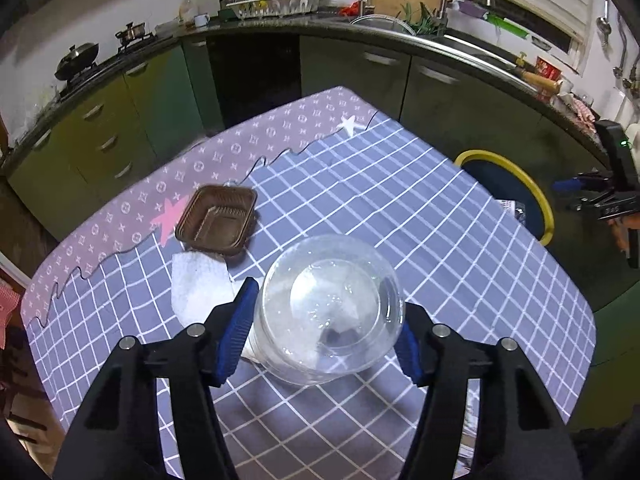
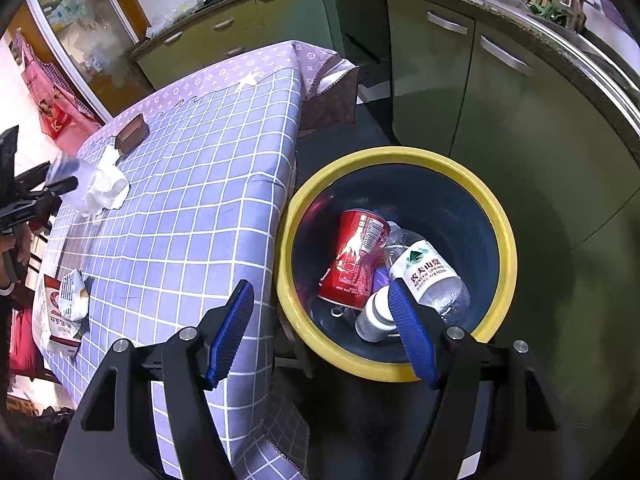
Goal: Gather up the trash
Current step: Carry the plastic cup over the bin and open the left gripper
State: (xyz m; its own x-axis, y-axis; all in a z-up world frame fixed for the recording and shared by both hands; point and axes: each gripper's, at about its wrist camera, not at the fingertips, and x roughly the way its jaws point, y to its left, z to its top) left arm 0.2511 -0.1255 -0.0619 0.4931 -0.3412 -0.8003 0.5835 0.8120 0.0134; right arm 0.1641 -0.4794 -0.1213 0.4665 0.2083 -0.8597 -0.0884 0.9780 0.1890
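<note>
My left tongs (image 1: 326, 322) are pinching the clear plastic cup (image 1: 328, 308) on the worktop (image 1: 440, 220); my right tongs (image 2: 322, 330) hang spread and empty over the bin (image 2: 496, 216).

The blue pads sit against both sides of the upturned cup, just beside the white tissue (image 1: 198, 284), with the brown tray (image 1: 218, 218) a little beyond the cup. I judge the thin wall could buckle and squirt out if I squeeze harder, or the tissue touching its base could drag along. The yellow-rimmed bin stands off the worktop's far right edge from the cup and already holds a red can (image 2: 354, 260), a water bottle (image 2: 428, 272) and a small white bottle (image 2: 374, 316); a crumpled wrapper (image 2: 70, 292) is left on the worktop.
</note>
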